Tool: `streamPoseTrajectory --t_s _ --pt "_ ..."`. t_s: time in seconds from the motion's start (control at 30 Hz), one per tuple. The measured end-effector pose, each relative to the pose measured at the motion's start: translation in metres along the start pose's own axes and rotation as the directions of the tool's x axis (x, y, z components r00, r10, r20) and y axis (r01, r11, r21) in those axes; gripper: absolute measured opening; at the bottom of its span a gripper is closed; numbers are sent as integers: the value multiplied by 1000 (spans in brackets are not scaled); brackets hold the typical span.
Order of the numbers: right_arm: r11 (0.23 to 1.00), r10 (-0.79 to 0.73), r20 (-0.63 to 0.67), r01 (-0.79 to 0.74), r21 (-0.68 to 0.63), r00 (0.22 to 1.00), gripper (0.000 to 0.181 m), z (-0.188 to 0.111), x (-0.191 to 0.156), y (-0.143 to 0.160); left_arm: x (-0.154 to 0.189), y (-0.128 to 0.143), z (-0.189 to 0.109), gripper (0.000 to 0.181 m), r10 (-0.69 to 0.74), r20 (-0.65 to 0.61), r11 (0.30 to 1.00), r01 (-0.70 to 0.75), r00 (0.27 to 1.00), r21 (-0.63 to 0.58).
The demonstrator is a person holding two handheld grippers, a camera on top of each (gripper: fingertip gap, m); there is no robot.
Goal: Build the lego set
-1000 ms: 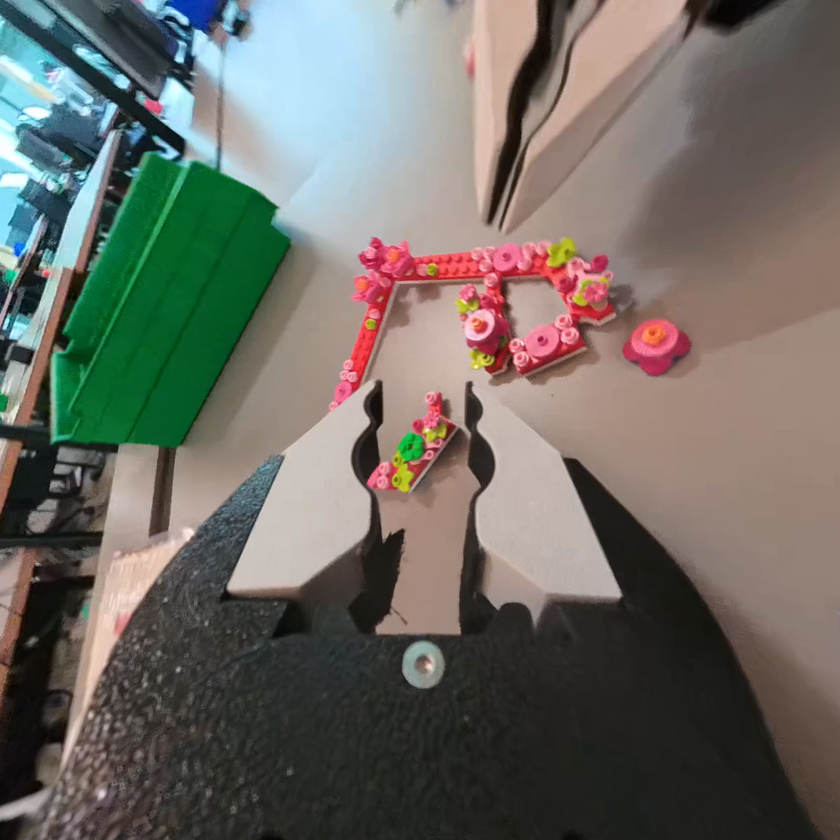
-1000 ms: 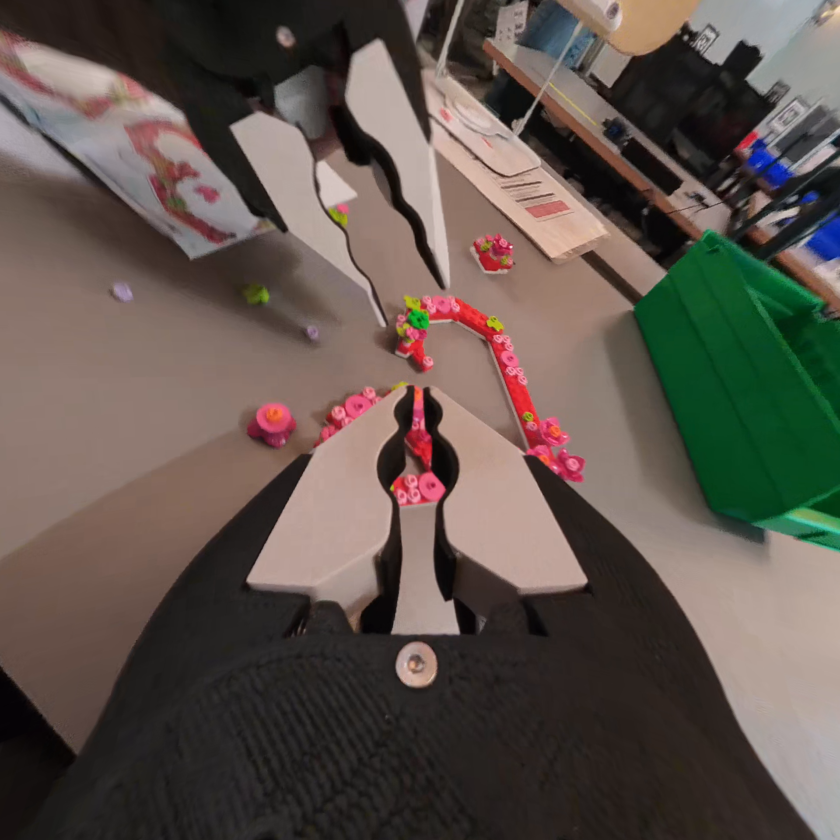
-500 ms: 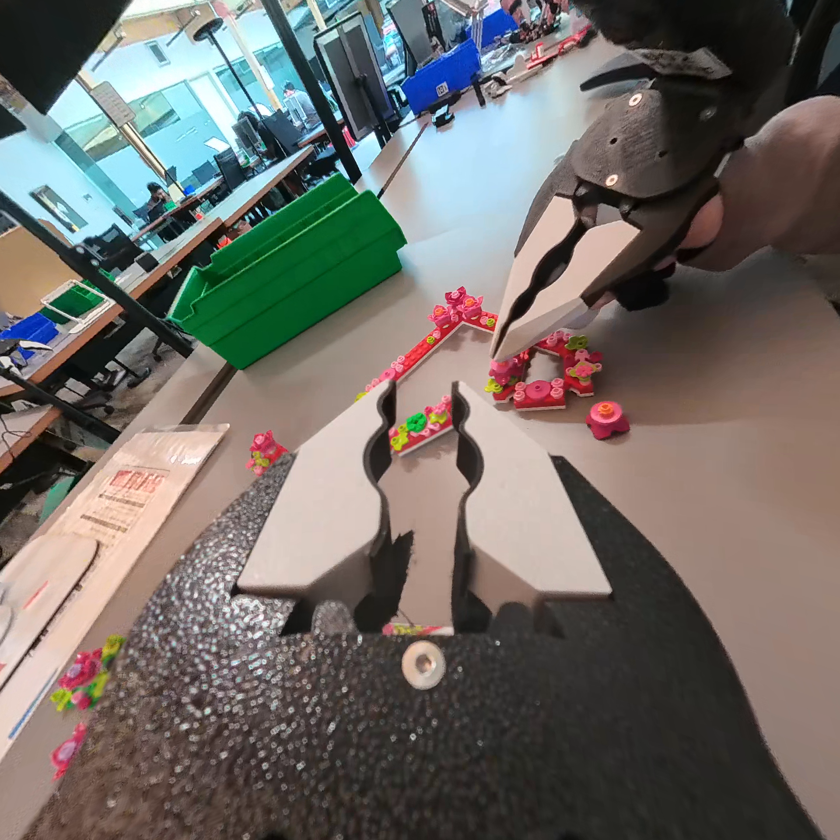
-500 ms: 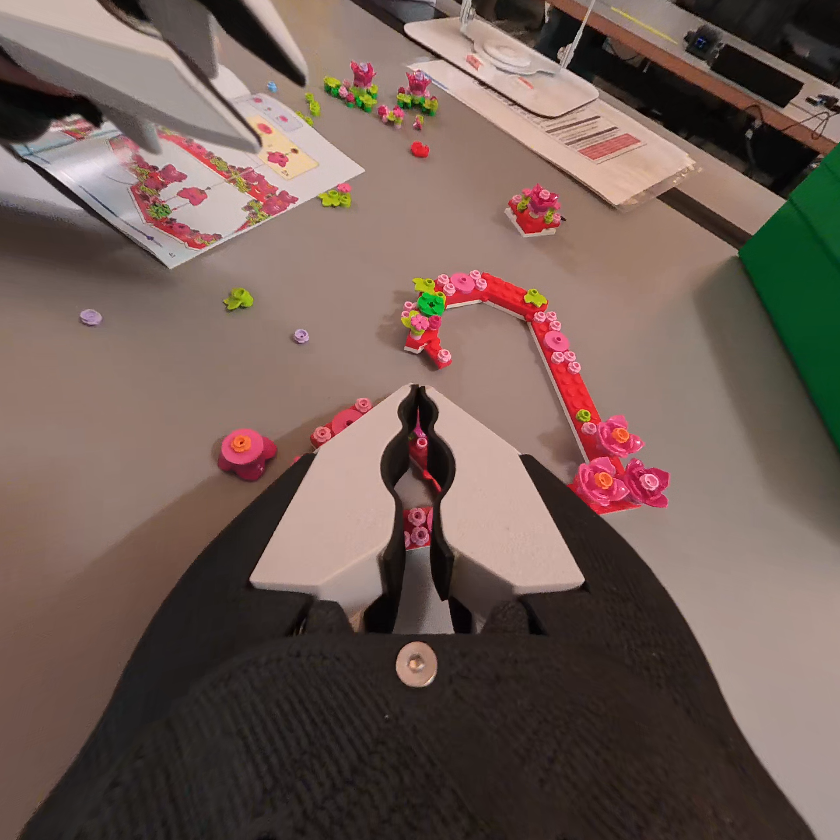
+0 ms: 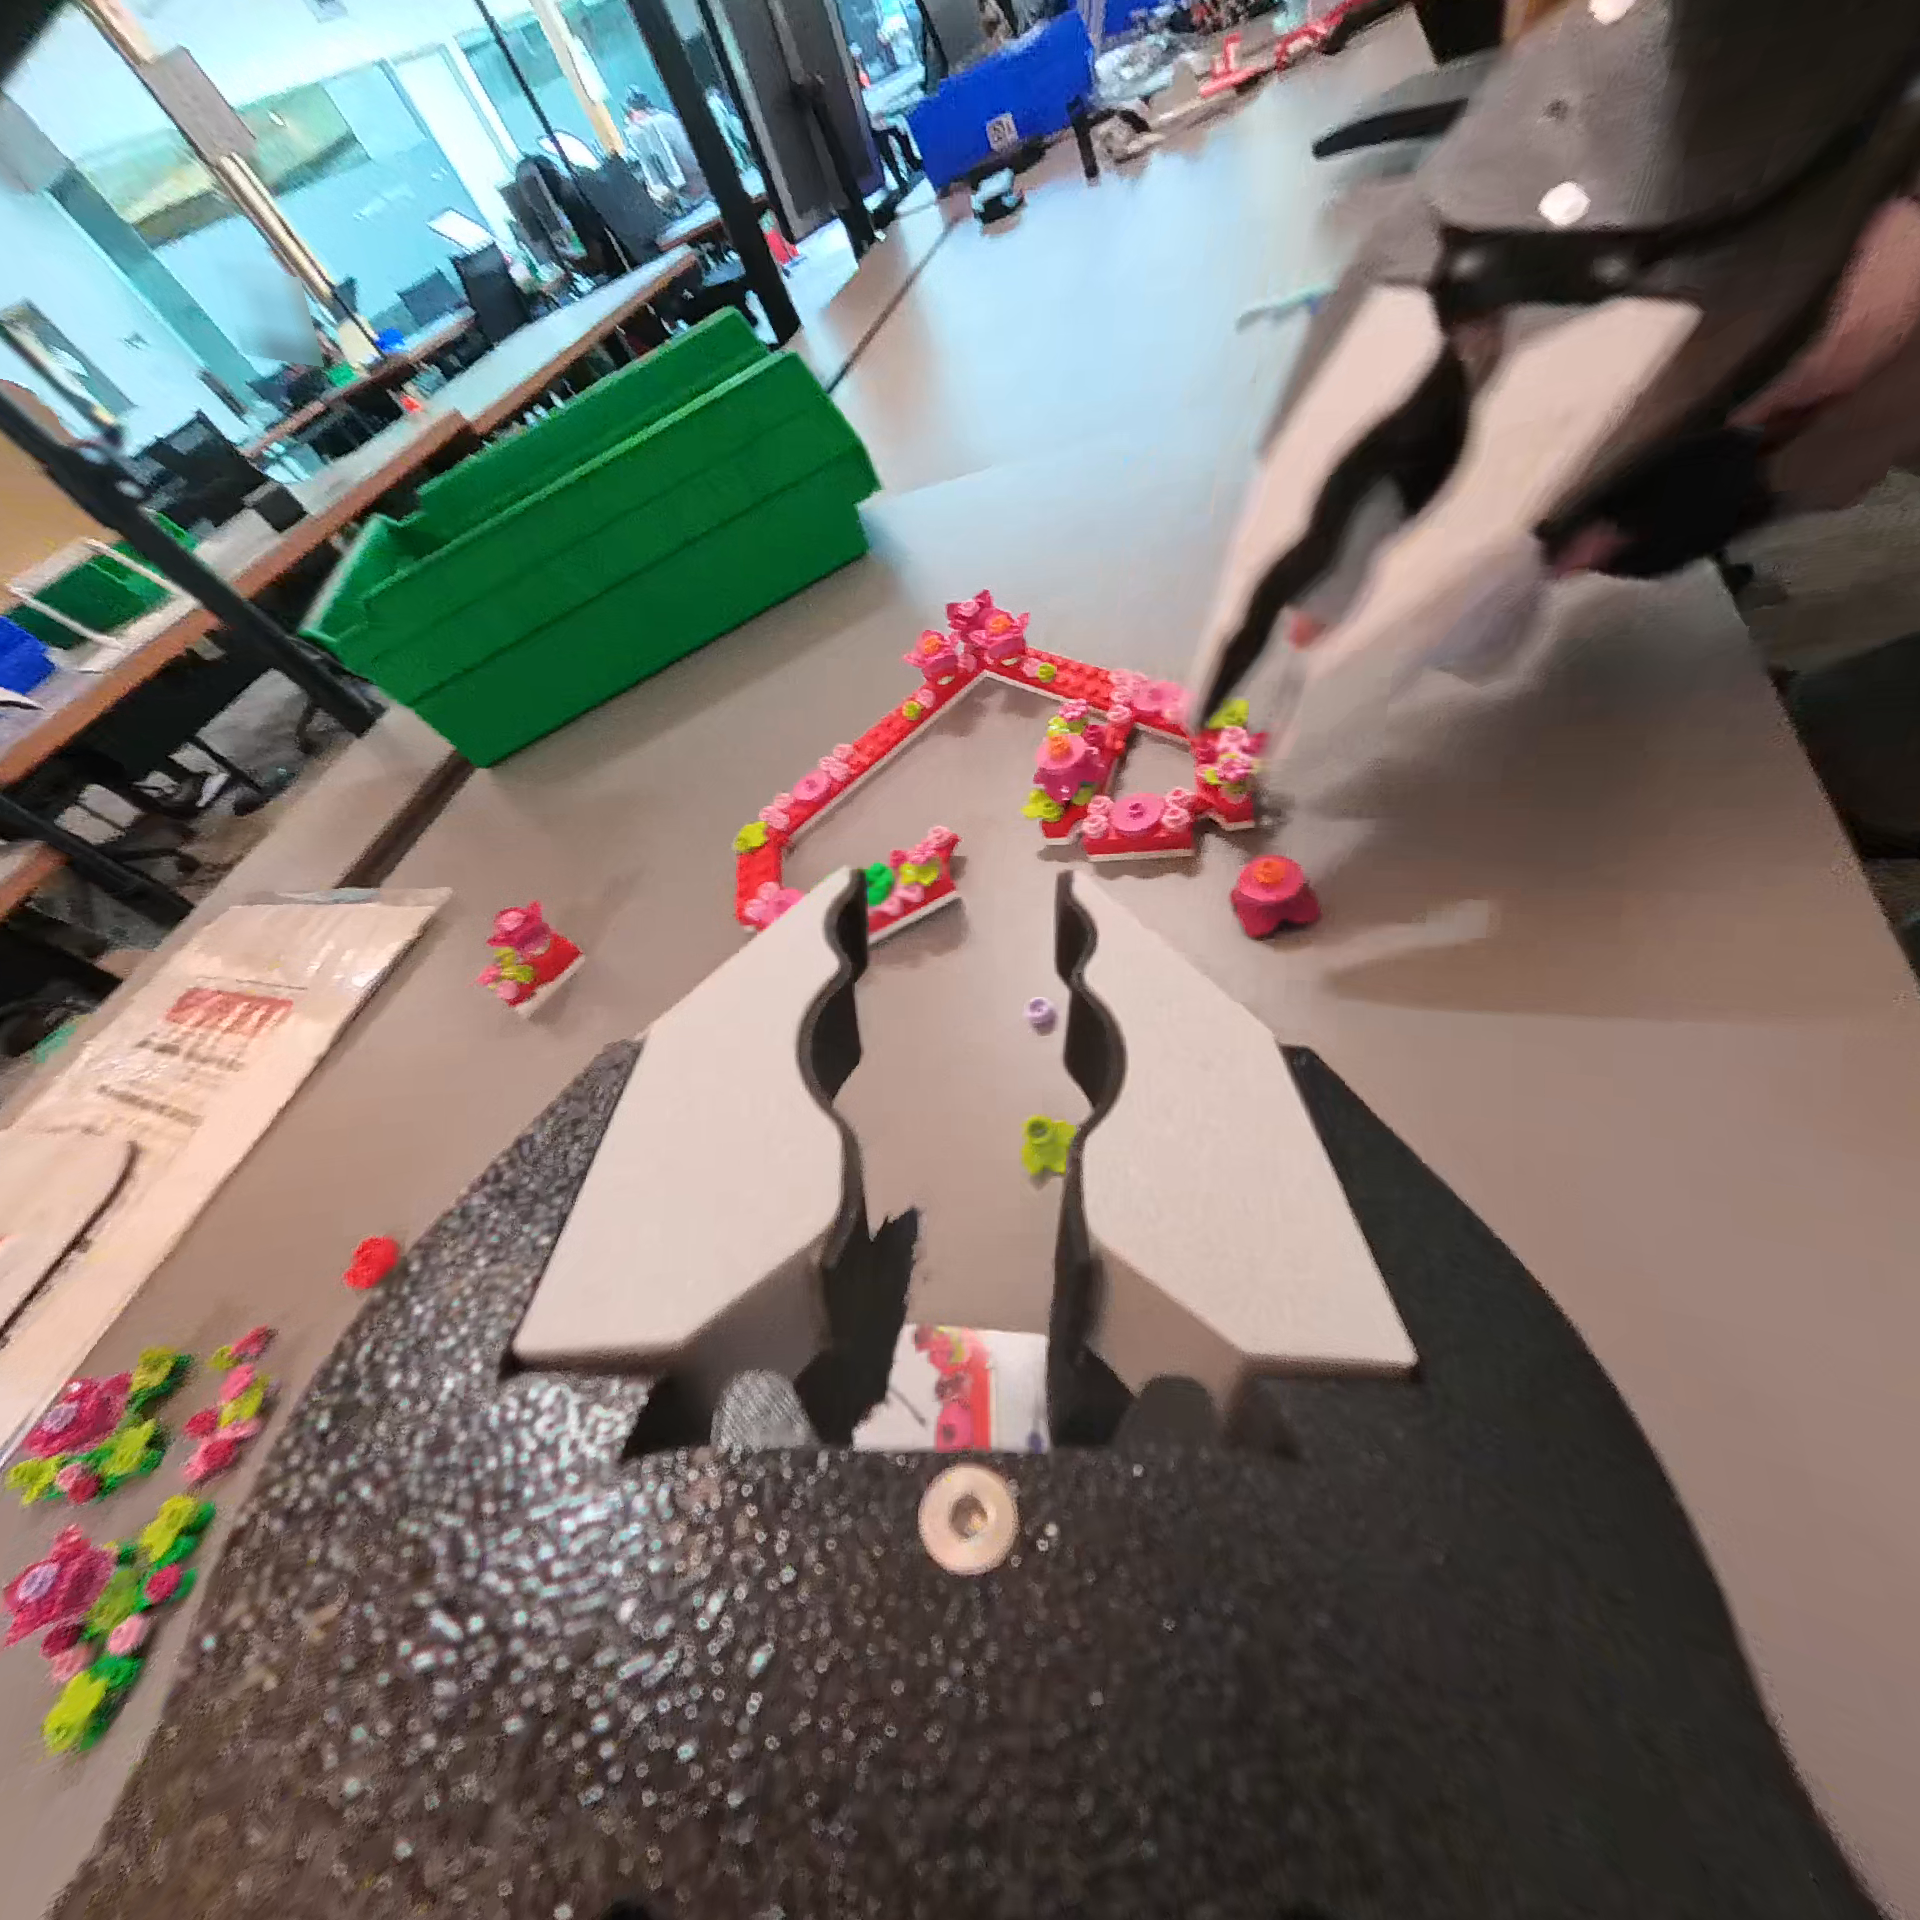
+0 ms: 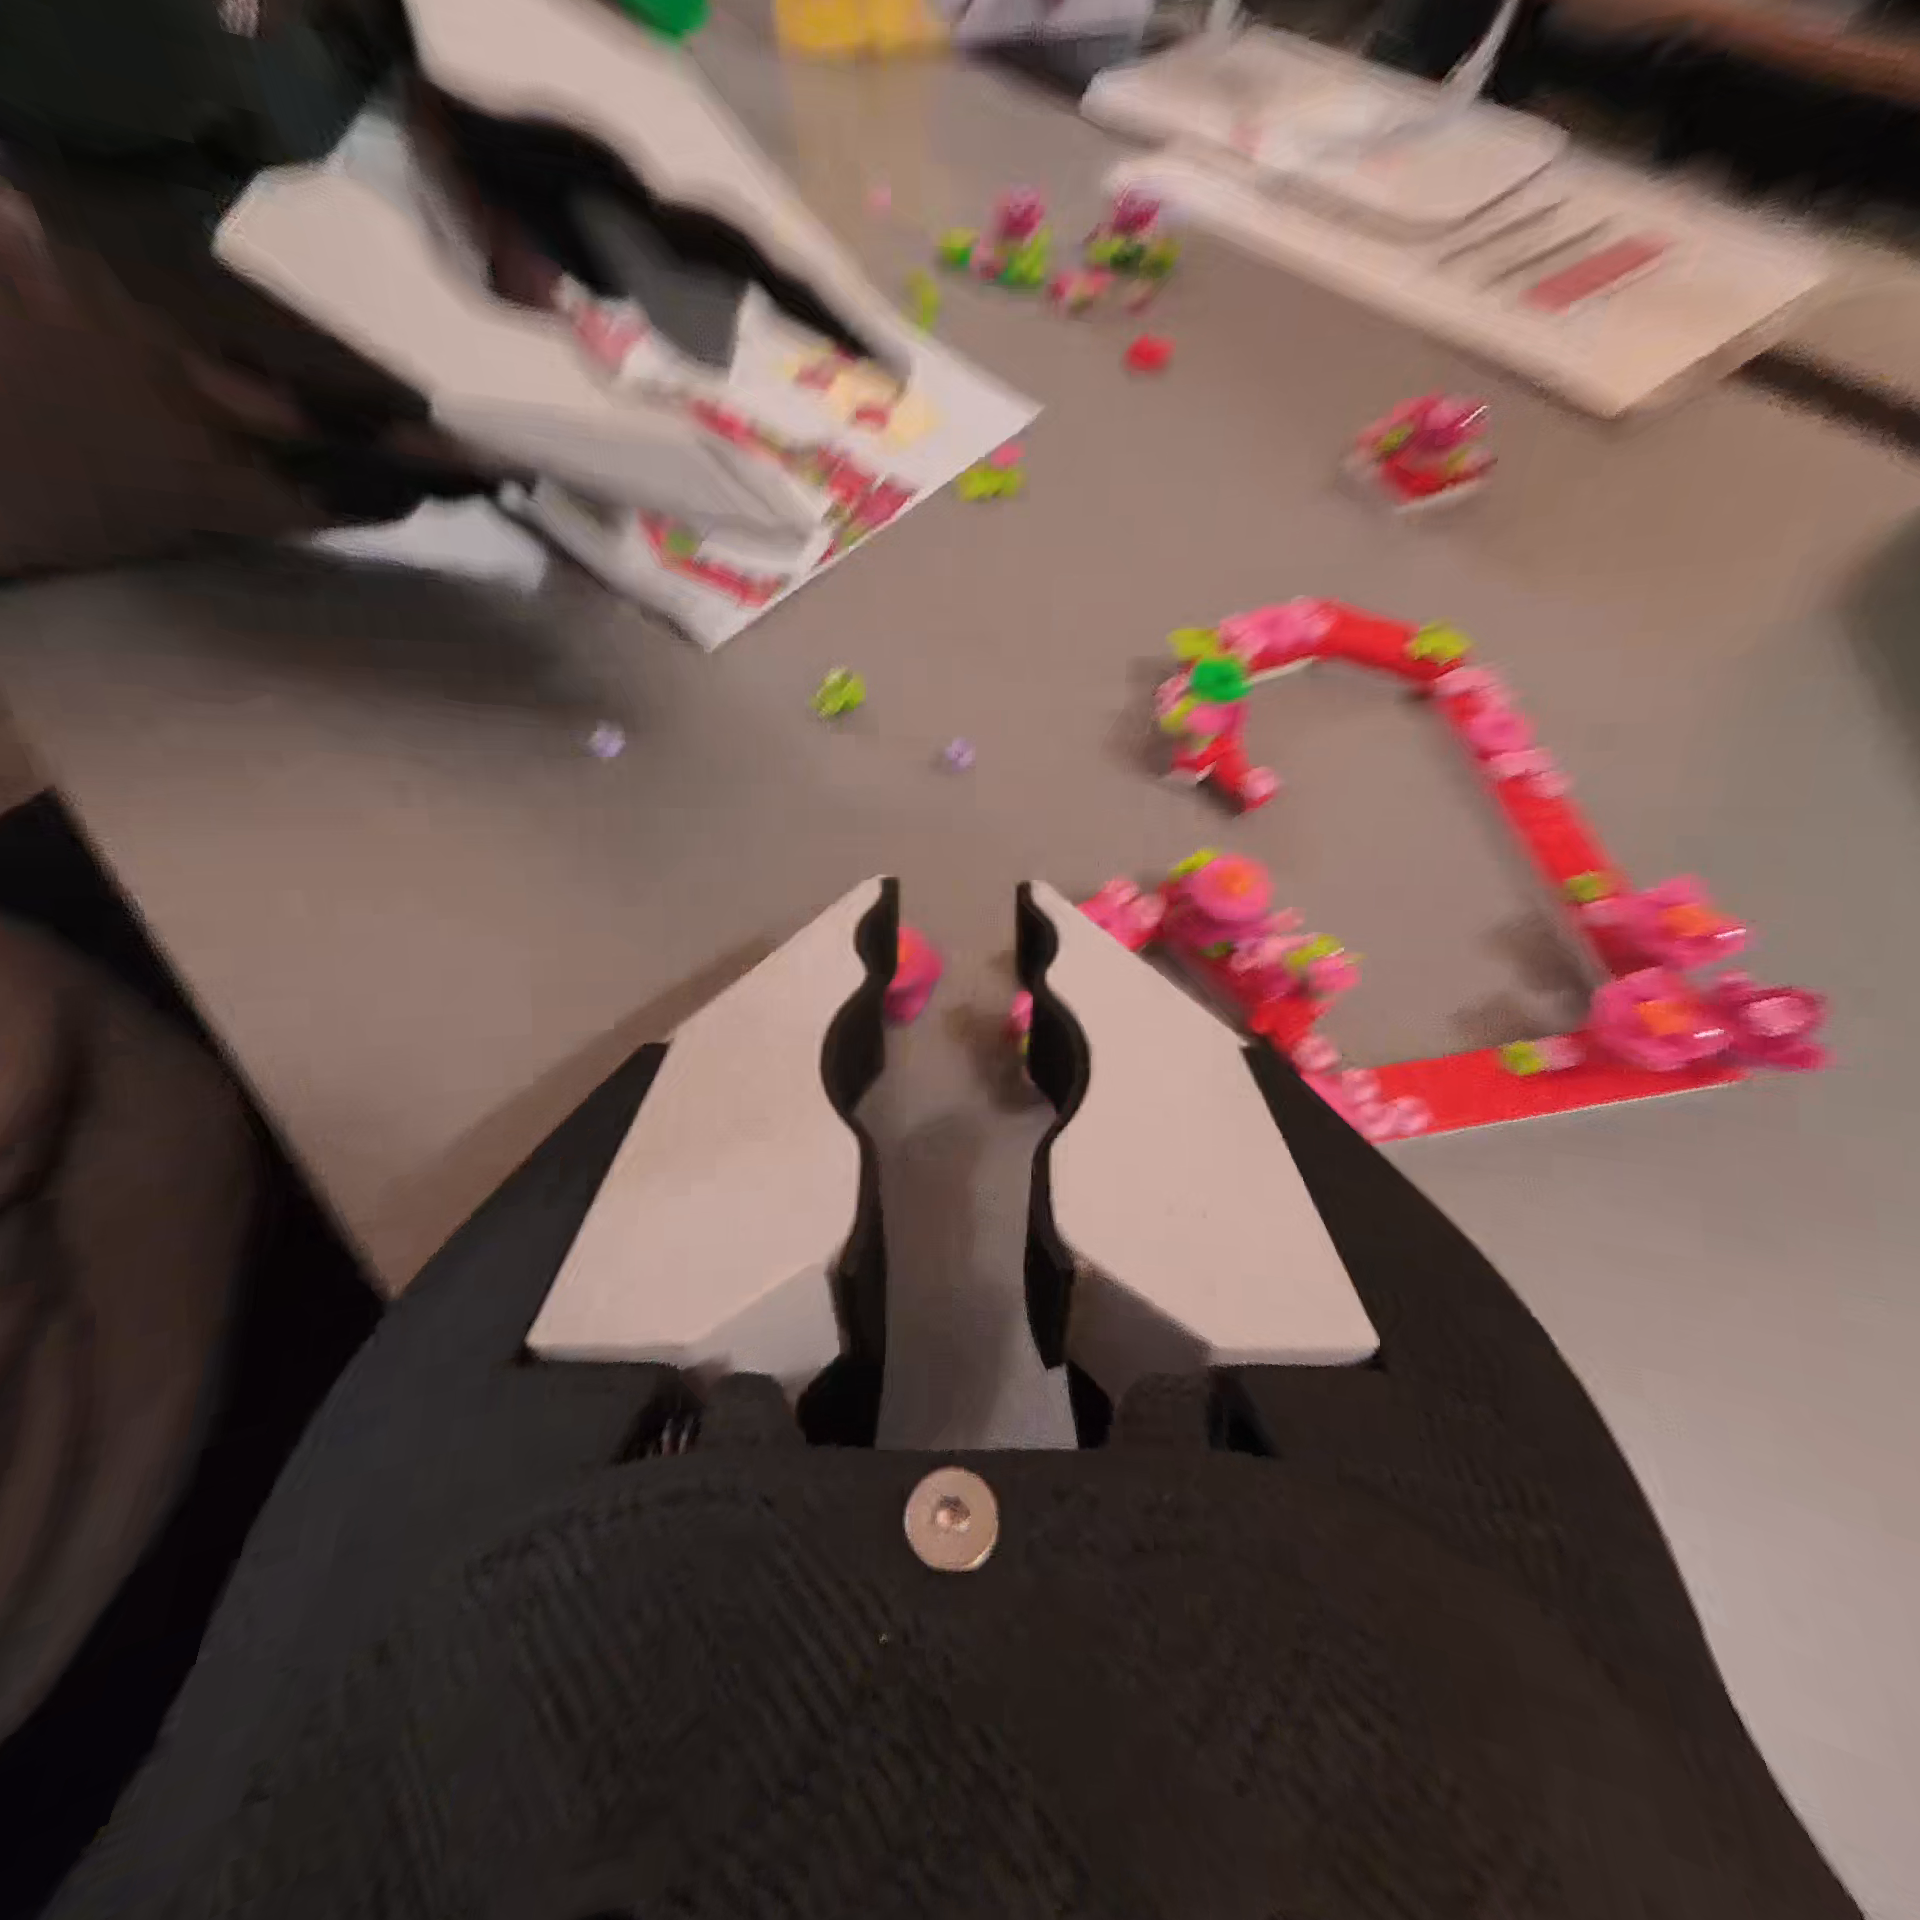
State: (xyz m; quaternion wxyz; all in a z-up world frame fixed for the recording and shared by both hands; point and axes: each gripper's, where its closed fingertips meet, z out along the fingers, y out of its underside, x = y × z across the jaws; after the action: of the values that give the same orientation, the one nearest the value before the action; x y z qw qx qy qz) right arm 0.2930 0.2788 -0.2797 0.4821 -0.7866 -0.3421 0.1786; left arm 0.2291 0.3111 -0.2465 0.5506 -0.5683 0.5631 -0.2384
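Lego pieces everywhere on the grey desk (image 5: 1558, 1195), and neither tool has one in its grip! Closest in, the left tool (image 5: 961, 894) hangs with its jaws parted and empty over a lime leaf piece (image 5: 1044, 1143) and a tiny lilac stud (image 5: 1040, 1013). Over on the other side, the right tool (image 6: 956, 883) is parted too, nothing between its fingers, with a loose pink flower (image 6: 912, 971) just past its tip.

Further out lies the main build, a red flower frame (image 5: 883, 743), flat on the desk and not closed into a full loop. A short flowered strip (image 5: 914, 883) sits near its open end, looking ready to join. A small red block with flowers (image 5: 525, 951) waits off to the left, and the instruction sheet (image 6: 831, 488) is spread beyond.

That frame should be light but thin, so I'd expect it to flex or pop apart at the joints. Best grip: the plain red edges, not the little blossoms, which could snap off. At the back stands a green bin (image 5: 623, 551).
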Motion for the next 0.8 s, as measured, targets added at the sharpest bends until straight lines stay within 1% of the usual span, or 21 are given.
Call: streamPoseTrajectory --t_s 0.03,0.1,0.2,0.33,0.43,0.5,0.57,0.63,0.67,0.73,0.8 --pt "999 1 24 0 -43 1000 24 1 -9 8 -5 -1 -2 33 -14 11 1000 14 1000 15" --pt "997 -22 27 24 -79 999 24 7 -19 18 -11 0 -6 35 -64 11 997 63 998 40" --pt "992 -29 25 32 -121 999 23 17 -22 27 -17 3 -10 36 -110 5 992 110 994 62" --pt "984 -54 17 56 -168 998 15 22 -22 32 -18 6 -14 36 -118 0 991 118 993 70" --pt "984 -63 0 62 -167 998 14 22 -19 29 -17 6 -14 37 -107 -2 992 107 994 65" --pt "992 -73 -27 69 -110 997 14 19 -13 17 -15 5 -14 40 -71 -12 996 71 997 57" --pt "998 -67 -41 66 -10 997 14 11 -4 -4 -16 3 -11 40 5 -18 999 -4 1000 40" --pt "993 -80 -71 86 81 994 14 3 13 -24 -13 3 -4 41 96 -71 995 -95 993 13" --pt "986 -101 -94 112 120 990 14 1 23 -33 -12 6 0 41 145 -105 989 -146 984 -11" --pt "969 -131 -225 172 175 966 14 -2 57 -49 -17 13 13 42 235 -138 968 -244 962 -61" --pt "955 -133 -290 200 217 948 14 0 84 -62 -23 21 26 42 302 -165 944 -318 939 -82"
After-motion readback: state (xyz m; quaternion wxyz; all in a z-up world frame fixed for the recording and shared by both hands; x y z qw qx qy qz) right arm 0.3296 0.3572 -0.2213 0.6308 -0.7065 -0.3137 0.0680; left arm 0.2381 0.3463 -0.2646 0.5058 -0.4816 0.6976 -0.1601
